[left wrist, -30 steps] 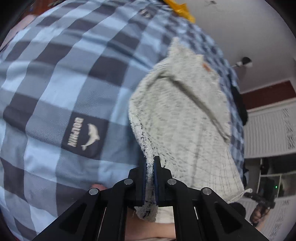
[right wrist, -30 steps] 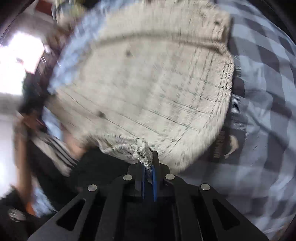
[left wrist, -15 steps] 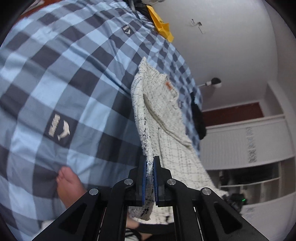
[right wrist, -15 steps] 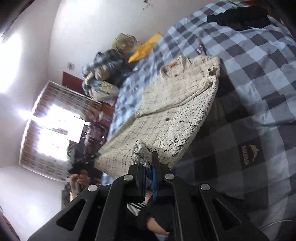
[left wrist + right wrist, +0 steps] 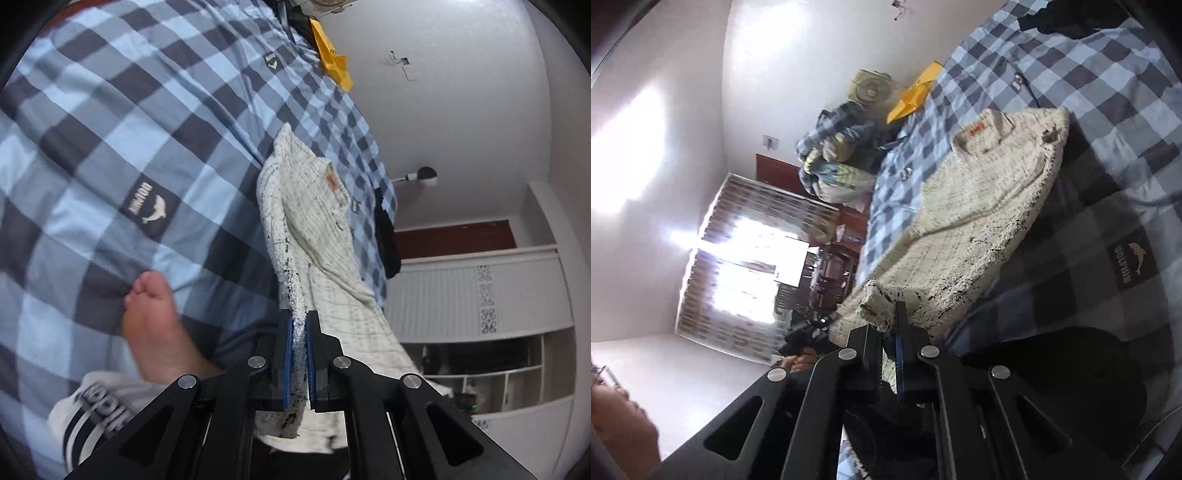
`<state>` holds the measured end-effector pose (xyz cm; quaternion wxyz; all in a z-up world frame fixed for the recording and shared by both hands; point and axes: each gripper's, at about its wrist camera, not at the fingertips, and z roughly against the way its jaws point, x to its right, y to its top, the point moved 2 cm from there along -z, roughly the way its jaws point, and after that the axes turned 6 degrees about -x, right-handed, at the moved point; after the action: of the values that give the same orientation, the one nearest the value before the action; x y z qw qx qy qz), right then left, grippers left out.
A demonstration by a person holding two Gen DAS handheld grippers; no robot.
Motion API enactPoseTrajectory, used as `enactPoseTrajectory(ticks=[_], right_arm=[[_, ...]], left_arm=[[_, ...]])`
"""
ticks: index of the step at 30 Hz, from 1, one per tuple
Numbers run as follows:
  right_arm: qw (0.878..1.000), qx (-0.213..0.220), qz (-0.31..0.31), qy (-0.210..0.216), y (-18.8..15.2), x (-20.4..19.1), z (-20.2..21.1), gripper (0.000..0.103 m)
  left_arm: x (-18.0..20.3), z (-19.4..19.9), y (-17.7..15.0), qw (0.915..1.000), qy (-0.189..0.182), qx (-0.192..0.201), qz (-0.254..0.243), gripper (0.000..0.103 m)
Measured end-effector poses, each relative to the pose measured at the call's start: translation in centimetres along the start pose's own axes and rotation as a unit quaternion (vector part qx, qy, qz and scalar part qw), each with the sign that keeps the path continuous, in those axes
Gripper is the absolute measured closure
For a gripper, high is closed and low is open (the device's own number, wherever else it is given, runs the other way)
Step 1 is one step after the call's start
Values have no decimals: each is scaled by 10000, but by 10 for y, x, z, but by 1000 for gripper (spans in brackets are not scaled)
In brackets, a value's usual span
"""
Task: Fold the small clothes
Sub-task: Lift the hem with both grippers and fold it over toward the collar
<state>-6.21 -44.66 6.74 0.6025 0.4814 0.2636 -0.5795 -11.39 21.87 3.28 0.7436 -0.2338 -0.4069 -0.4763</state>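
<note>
A cream garment with thin dark check lines and an orange neck label (image 5: 317, 221) is stretched above a blue checked bedspread (image 5: 110, 110). My left gripper (image 5: 299, 325) is shut on one bottom corner of it. In the right wrist view the same garment (image 5: 979, 206) hangs taut from its far collar end, which rests on the bed, and my right gripper (image 5: 886, 317) is shut on the other bunched bottom corner. The left gripper also shows in the right wrist view (image 5: 809, 332), held in a hand.
A bare foot (image 5: 155, 325) rests on the bedspread beside my left gripper. A black garment (image 5: 386, 240) lies at the bed's far edge. A yellow bag (image 5: 916, 96), a fan (image 5: 871, 86) and a pile of clothes (image 5: 834, 158) stand by the wall.
Both grippers have lifted and pulled back with the garment's bottom corners. The garment has gone from lying flat on the bed to being stretched taut above it.
</note>
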Motion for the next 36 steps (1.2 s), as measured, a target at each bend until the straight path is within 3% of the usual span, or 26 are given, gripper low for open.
enactPoseTrajectory(ticks=[7, 11, 16, 20, 23, 29, 31, 33, 36], right_arm=[[9985, 280, 298, -373, -8, -34, 30, 100], [9956, 368, 462, -726, 2, -41, 25, 100], [9949, 406, 250, -889, 54, -17, 9, 100], [9929, 495, 147, -1074, 111, 5, 4, 100], [9908, 542, -2, -1238, 160, 26, 0, 100], [9845, 539, -225, -1656, 246, 75, -14, 100], [9809, 512, -490, -1810, 274, 102, -25, 100], [9765, 479, -827, -1930, 300, 136, -41, 100], [9671, 397, -1536, -1988, 325, 194, -64, 96]], left_arm=[[28, 28, -25, 9942, 742, 158, -765, 97], [38, 17, -9, 9936, 730, 171, -845, 97], [39, -11, 46, 9989, 368, 158, -223, 97], [54, -30, 100, 9987, 412, 271, -128, 97], [62, -50, 149, 9985, 275, 400, 249, 97], [73, -136, 255, 9956, 338, 504, 720, 97], [70, -173, 286, 9933, 481, 577, 875, 97], [69, -205, 314, 9907, 845, 789, 716, 97], [65, -248, 340, 9853, 1636, 389, 290, 92]])
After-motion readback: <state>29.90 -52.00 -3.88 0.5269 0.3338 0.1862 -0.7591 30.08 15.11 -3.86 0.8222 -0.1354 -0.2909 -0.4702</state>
